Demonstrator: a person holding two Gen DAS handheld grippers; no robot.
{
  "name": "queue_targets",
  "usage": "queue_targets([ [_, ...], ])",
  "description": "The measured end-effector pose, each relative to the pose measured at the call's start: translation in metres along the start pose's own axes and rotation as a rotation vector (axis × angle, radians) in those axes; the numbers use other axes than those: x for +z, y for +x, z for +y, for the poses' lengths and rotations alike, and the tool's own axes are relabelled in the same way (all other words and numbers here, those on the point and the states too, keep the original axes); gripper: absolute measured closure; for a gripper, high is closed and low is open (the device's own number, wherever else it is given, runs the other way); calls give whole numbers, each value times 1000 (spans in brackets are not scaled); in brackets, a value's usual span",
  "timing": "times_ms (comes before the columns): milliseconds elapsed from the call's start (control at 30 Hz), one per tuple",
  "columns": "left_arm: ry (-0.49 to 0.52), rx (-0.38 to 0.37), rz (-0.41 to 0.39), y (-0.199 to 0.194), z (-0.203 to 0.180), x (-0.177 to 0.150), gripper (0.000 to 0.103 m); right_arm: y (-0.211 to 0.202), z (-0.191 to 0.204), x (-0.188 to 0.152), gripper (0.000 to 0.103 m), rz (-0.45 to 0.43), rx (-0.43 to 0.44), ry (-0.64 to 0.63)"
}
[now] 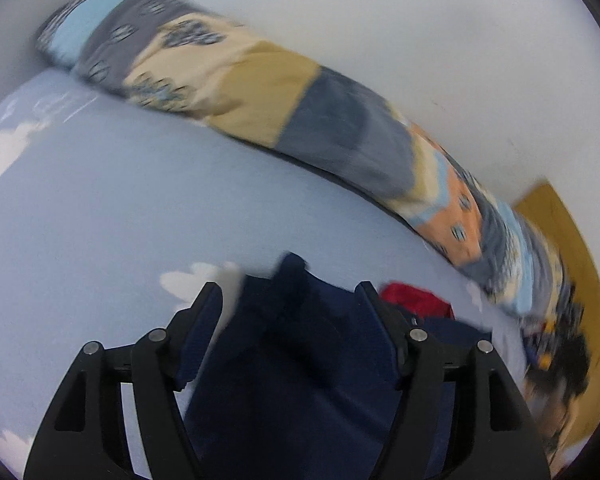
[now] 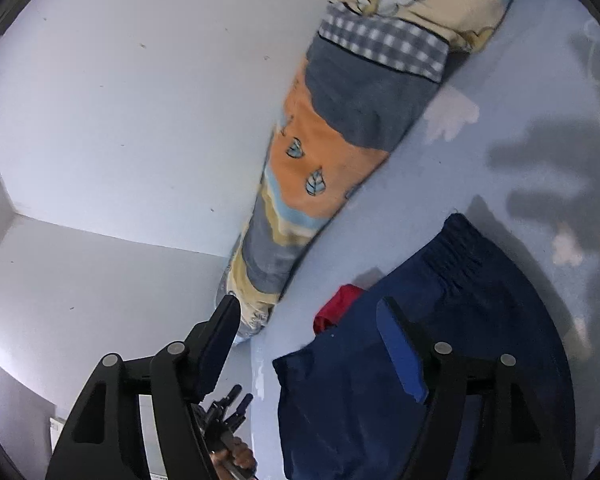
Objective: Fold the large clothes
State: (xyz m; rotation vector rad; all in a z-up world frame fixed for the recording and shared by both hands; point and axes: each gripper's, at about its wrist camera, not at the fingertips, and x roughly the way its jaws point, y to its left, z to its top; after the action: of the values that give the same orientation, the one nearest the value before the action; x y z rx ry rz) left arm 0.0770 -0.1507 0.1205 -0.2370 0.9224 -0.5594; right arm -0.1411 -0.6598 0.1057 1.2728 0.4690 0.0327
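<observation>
Navy shorts flat on blue bedsheet

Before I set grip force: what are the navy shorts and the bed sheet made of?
Navy shorts: soft woven or knit fabric, matte, seemingly; the gathered waistband looks elasticated. Bed sheet: thin, smooth printed cloth, probably cotton-like, lying flat with cloud prints. Exact fibre can't be told.

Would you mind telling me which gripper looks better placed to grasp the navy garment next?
Probably the left gripper: its open fingers already straddle the dark navy fabric garment. The right gripper is open too, but sits off the garment's edge.
</observation>
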Motion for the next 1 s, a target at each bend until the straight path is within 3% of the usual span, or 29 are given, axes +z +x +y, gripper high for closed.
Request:
queue_targets([
  [167,191,-40,105,34,-37,-31,35,34,10,-21,30,85,-148,-190],
  [300,214,107,135,70,-25,-45,35,71,-10,-39,33,136,-297,-264],
  [333,219,156,134,75,-18,-48,35,79,-21,-42,36,158,-356,-271],
  [400,261,246,127,81,-8,-53,35,83,-37,-43,56,156,-487,-295],
  [433,275,261,127,82,-7,-55,35,80,-43,-41,79,147,-532,-293],
  [467,283,267,126,79,-5,-56,35,74,-46,-38,86,122,-600,-292],
  [567,335,280,75,57,-18,-60,36,52,-23,-43,79,48,-722,-364],
  [667,357,189,17,20,-40,-75,36,46,14,-78,69,97,-636,-491],
  [767,411,121,1,-6,-60,-112,36,56,44,-144,66,221,-489,-579],
  [867,502,120,6,-17,-72,-151,36,77,57,-219,67,367,-406,-674],
  [933,524,158,27,-14,-63,-166,35,85,60,-256,71,416,-401,-763],
  [1000,510,208,42,-12,-48,-171,32,92,52,-291,73,442,-505,-945],
])
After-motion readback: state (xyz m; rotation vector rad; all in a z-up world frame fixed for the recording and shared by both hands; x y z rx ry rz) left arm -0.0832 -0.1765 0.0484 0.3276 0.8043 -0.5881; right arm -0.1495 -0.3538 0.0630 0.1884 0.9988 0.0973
